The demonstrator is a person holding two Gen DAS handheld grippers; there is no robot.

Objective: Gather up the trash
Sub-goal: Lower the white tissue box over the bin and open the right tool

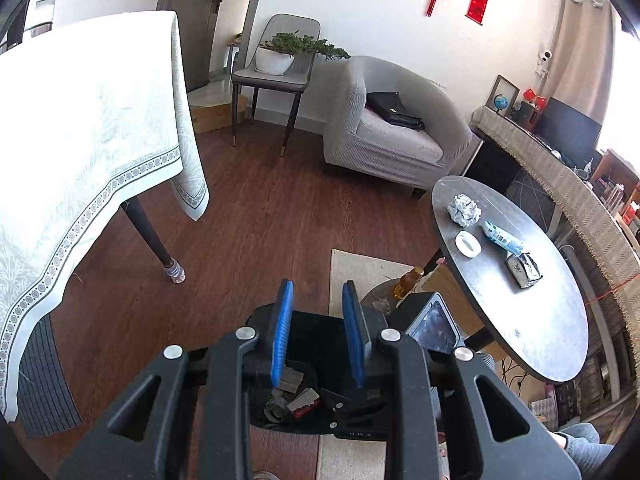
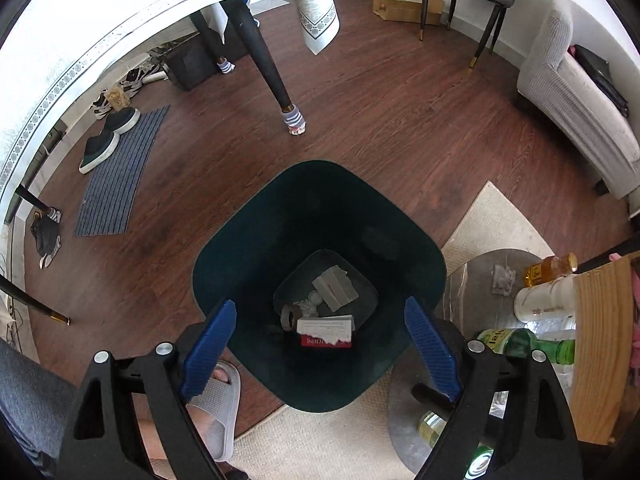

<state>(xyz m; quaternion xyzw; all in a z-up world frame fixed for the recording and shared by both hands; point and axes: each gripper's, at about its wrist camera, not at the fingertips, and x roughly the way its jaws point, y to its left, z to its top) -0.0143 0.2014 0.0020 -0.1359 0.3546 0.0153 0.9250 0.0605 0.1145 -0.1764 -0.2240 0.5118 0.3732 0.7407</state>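
Right gripper hangs over the dark bin, fingers spread wide w/ nothing between. Bin's bottom holds scraps, incl. a red-and-white box. Left gripper – blue pads apart, nothing held – sits above the same bin. Still on the oval table: crumpled paper, tape roll, blue wrapper, grey packet.
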